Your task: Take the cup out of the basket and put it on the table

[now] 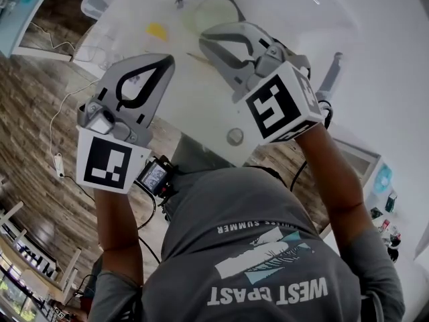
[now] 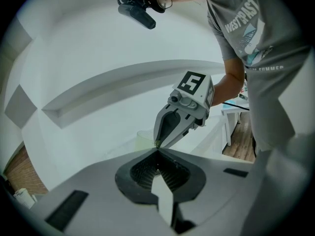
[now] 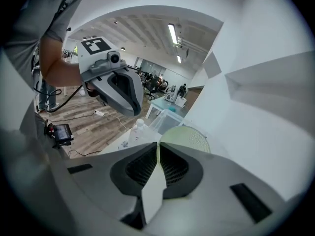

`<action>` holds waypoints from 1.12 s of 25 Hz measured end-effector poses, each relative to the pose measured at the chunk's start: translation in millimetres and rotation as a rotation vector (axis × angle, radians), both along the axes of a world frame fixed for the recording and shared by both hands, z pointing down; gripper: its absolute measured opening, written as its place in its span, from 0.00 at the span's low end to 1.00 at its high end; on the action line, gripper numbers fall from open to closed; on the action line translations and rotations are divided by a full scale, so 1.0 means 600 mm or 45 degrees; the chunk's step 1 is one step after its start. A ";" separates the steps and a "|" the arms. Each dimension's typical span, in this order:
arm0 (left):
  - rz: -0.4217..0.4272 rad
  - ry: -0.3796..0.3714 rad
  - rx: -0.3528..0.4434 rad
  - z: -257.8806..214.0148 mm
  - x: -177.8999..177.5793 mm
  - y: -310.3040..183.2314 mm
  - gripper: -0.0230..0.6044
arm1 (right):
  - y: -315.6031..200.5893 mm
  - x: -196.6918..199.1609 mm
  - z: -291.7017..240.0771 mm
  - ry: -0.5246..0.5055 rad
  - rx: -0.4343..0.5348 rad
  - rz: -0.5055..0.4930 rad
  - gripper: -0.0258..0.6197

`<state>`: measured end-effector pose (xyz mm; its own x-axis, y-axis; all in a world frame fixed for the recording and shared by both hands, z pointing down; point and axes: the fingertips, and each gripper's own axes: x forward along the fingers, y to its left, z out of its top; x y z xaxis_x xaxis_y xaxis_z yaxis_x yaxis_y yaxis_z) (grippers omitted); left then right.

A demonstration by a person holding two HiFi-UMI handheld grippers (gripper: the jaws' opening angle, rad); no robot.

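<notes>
A pale green perforated basket [image 1: 213,11] stands on the white table [image 1: 201,106]; the right gripper view shows it just beyond my jaws as a round mesh basket [image 3: 186,137]. I cannot make out the cup in any view. My right gripper [image 1: 205,41] hovers above the table just short of the basket, its jaws shut with nothing between them. My left gripper [image 1: 165,62] is held to the left of it, also shut and empty. In the left gripper view the right gripper [image 2: 157,144] points its tips down right in front of my left jaws.
A yellow item [image 1: 156,31] lies on the table left of the basket. A small round disc [image 1: 234,136] sits near the table's front edge. A plastic bottle [image 3: 139,127] and a clear box [image 3: 167,121] stand close to the basket. Cables run over the wooden floor [image 1: 40,119].
</notes>
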<state>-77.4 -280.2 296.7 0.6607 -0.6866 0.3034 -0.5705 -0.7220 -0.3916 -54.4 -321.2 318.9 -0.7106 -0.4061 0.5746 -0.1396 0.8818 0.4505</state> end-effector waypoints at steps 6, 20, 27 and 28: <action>-0.024 -0.008 0.007 0.001 0.000 0.032 0.05 | 0.058 0.009 -0.018 -0.031 0.011 -0.027 0.09; -0.073 -0.001 0.028 0.002 0.002 0.104 0.05 | 0.161 0.016 -0.040 -0.056 0.043 -0.087 0.09; -0.099 0.005 0.025 0.010 -0.002 0.135 0.05 | 0.207 0.013 -0.029 -0.044 0.029 -0.132 0.09; -0.104 0.007 0.023 0.012 -0.003 0.139 0.05 | 0.213 0.012 -0.024 -0.039 0.022 -0.139 0.09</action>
